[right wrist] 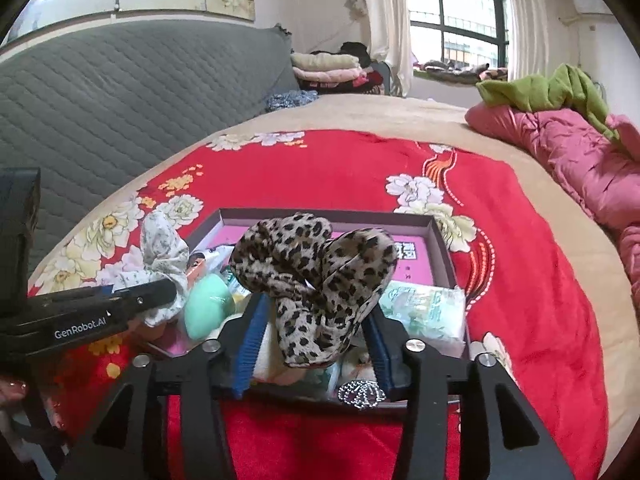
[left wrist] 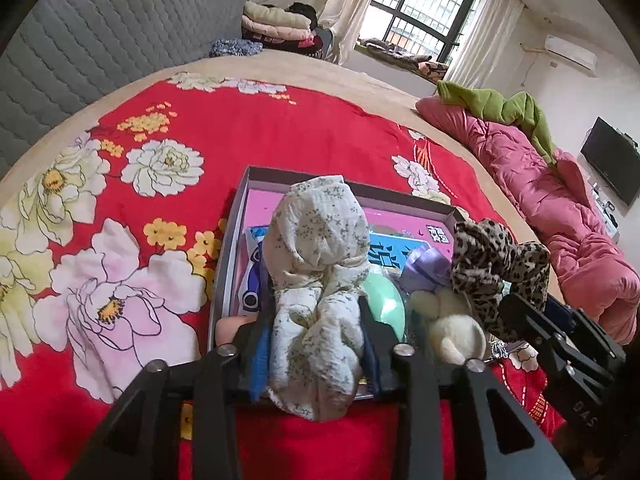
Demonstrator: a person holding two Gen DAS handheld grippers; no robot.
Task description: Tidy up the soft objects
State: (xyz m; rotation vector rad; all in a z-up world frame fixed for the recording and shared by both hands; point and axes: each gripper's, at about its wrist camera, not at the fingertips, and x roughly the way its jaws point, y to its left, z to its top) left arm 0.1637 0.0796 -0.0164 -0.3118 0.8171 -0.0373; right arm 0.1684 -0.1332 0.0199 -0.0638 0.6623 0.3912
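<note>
My left fingers [left wrist: 316,340] and right fingers [right wrist: 316,340] stand parted around two scrunchies, floral [left wrist: 316,280] and leopard [right wrist: 316,276], above the half-filled box [right wrist: 440,232].

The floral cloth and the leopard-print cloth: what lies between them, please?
A mint-green egg-shaped item and a cream plush, clearest in the left wrist view.

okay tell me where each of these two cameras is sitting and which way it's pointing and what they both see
Left wrist: on the left gripper, looking down along its fingers at the white floral cloth over the box; the right gripper shows beside it.
Right wrist: on the right gripper, looking down at the leopard cloth; the left gripper shows at left.
Shared: both cloths, the box, green egg, red floral bedspread, window.
</note>
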